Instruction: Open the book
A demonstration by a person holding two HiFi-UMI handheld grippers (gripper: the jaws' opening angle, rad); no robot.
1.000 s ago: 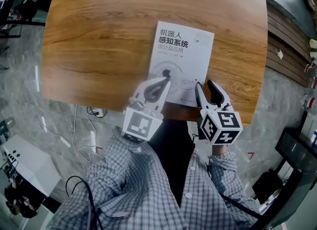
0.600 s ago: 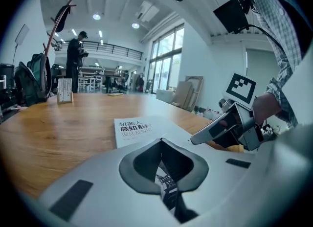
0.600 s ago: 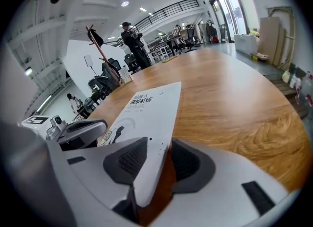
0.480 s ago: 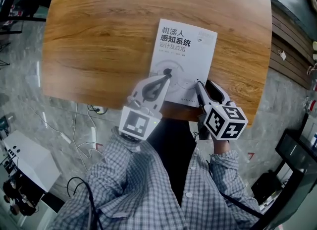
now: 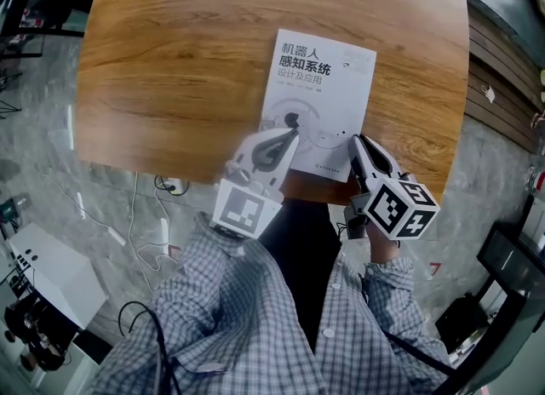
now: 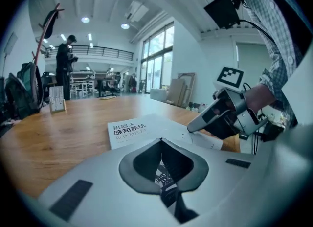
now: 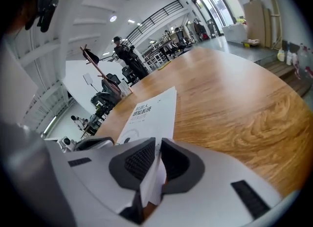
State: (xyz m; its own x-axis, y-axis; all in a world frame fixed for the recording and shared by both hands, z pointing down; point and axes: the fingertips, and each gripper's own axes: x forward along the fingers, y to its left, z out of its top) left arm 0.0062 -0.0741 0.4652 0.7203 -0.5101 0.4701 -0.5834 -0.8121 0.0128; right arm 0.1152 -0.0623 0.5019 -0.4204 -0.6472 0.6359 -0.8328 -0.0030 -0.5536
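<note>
Wood-grain tabletop (image 5: 170, 61) carries the white paperback book (image 5: 319, 104), lying flat and closed near the table's five o'clock edge, right in front of the person. Nothing is opened yet, though a start is made. The grey right gripper (image 5: 356, 142) sits at the book's five o'clock corner. Its jaws have just been closing, and a white edge of the cover (or perhaps a few leaves with it, I can't tell) is pinched between the pads. The grey left gripper (image 5: 292, 134) has its jaws fully together with nothing in them, its tip on or just above the cover toward seven o'clock, seemingly to pin the book. Lifting and swinging the cover over is all still to do. On the cover I read 机器人感知系统, then smaller 设计及应用; the bottom line is too small to read.
</note>
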